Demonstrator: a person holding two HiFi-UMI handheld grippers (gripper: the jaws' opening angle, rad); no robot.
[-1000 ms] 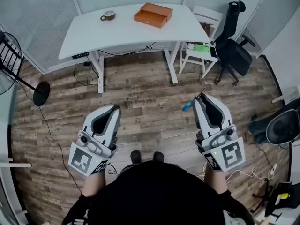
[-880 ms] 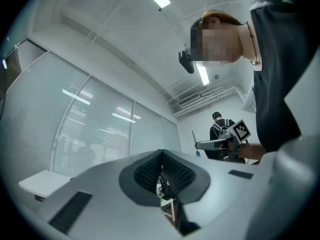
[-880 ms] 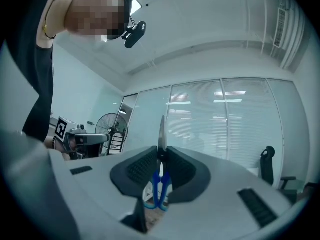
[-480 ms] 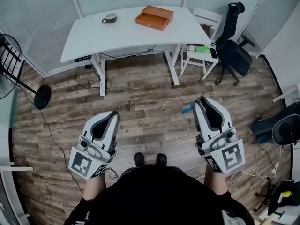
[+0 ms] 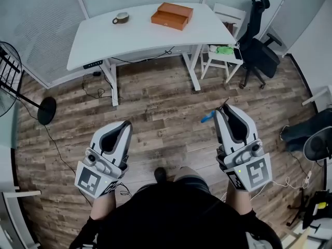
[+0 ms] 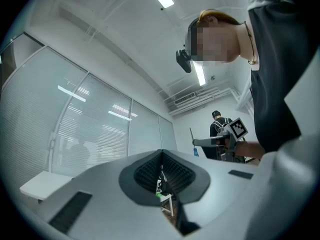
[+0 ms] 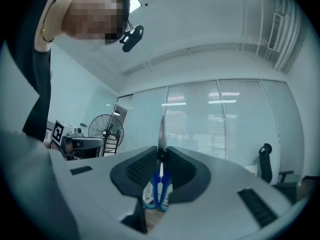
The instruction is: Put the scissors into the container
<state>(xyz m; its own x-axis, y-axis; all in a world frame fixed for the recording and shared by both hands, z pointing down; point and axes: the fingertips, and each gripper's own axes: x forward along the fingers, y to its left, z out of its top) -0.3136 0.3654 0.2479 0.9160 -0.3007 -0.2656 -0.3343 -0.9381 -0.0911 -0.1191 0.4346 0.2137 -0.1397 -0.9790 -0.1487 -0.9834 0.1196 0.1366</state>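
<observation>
My right gripper (image 5: 224, 110) is shut on a pair of blue-handled scissors (image 5: 207, 119), held over the wooden floor well short of the white desk (image 5: 104, 40). In the right gripper view the scissors (image 7: 160, 185) sit between the pads, blades pointing up and blue handles hanging below the right gripper (image 7: 161, 156). An orange open box (image 5: 171, 15) stands on the desk's far right part. My left gripper (image 5: 126, 124) hangs at the left, its jaws closed together with nothing between them; the left gripper (image 6: 161, 157) looks the same in its own view.
A cup (image 5: 121, 18) stands on the desk left of the box. A white chair (image 5: 224, 50) holding a green item and a black office chair (image 5: 258, 50) stand right of the desk. A fan (image 5: 9, 69) on a stand is at the left. Cables trail on the floor.
The person's feet have shifted in a step, with one shoe now showing instead of two. Both grippers keep their places and the right one still holds the scissors.
</observation>
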